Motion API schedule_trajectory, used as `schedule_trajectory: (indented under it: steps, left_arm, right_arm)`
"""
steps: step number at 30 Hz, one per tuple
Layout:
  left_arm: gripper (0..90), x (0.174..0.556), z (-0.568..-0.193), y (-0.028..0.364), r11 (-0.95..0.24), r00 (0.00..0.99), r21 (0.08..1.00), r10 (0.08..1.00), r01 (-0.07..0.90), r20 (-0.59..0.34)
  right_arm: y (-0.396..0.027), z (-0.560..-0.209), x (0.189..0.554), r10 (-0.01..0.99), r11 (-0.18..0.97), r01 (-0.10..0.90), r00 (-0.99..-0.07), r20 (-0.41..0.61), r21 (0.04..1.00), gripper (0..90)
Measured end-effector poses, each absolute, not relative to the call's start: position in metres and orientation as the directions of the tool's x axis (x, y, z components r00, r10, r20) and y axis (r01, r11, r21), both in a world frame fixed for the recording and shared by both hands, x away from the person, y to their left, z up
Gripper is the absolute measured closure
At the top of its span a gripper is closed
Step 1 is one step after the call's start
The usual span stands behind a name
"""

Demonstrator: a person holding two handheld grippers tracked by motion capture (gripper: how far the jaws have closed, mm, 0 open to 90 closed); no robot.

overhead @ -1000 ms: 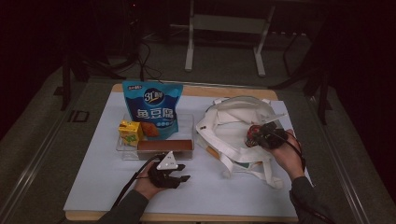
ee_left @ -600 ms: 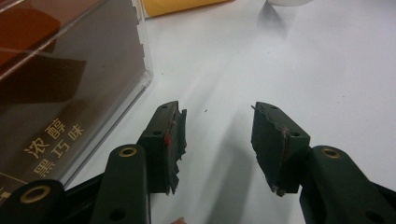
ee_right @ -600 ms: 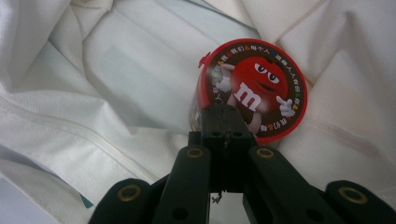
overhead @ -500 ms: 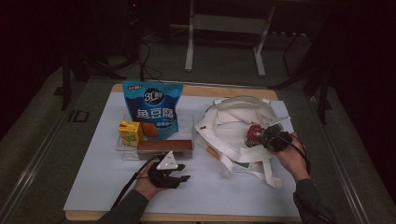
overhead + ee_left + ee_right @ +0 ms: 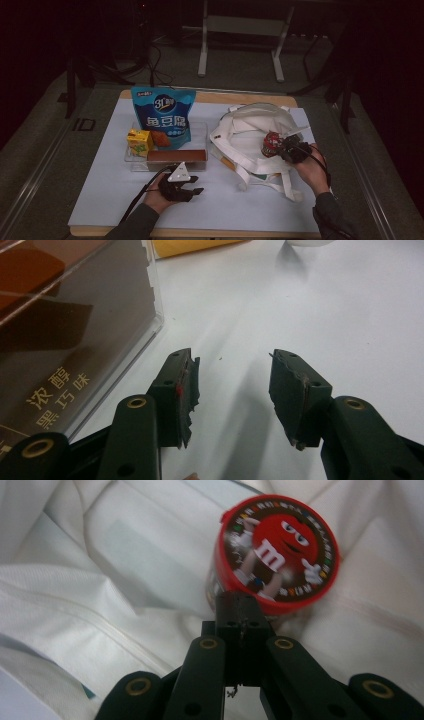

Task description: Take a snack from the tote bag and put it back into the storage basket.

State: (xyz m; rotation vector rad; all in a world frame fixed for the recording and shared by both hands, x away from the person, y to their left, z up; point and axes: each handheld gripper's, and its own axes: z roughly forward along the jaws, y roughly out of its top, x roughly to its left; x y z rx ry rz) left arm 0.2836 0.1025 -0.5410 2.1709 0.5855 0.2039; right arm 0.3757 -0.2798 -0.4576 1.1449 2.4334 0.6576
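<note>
**Q:** What's laid out, biggest first?

**Me:** The white-covered worktop (image 5: 100, 200). On its right half lies a floppy white canvas tote bag (image 5: 250, 125), mouth open. Toward the far left corner stands a blue foil snack pouch (image 5: 162, 117). It is in a clear plastic tray (image 5: 131, 162), along with a long brown chocolate box (image 5: 176, 156) and a small yellow drink carton (image 5: 139, 141).

**Q:** And the thing you're working on?

**Me:** The round red-lidded candy tub (image 5: 277, 550). It sits inside the bag's mouth, on the side nearer the worktop's right edge, with the lid turned toward my tool.

**Q:** Are you gripping it?

**Me:** No. My right gripper (image 5: 241, 600) has its jaws pressed together with nothing between them. The closed tip is at the lower rim of the lid (touching or just short, I can't tell). My left gripper (image 5: 232, 370) rests near the worktop's near edge, just beside the tray's front wall. Its jaws are parted and empty.

**Q:** So what's the step?

**Me:** I judge it's seating the tub properly in the bag.

**Q:** How do you do that well?

**Me:** If I nudge it, I'd keep the jaws together as one blunt tip. I'd push low on the tub's wall rather than on the lid, because the lid could tip it over. Slow, short pushes are best, since loose canvas bunches up and can roll the tub back out. If it needs lifting, I'd spread the jaws wide first and take it across the body under the lid.
</note>
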Motion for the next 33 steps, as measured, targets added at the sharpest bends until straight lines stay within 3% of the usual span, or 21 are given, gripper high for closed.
schedule_trajectory:
  steps: [10, 33]
  left_arm:
    - [51.9, 0.284, -0.541, 0.102, -0.525, 0.877, 0.782, 0.476, 0.336, -0.058]
    - [51.9, 0.284, -0.541, 0.102, -0.525, 0.877, 0.781, 0.477, 0.338, -0.058]
  right_arm:
    - [-0.265, -0.454, 0.381, 0.781, 0.572, 0.606, -0.609, -0.139, 0.553, 88.4]
    - [-0.278, -0.457, 0.38, 0.795, 0.565, 0.628, -0.588, -0.149, 0.535, 90.0]
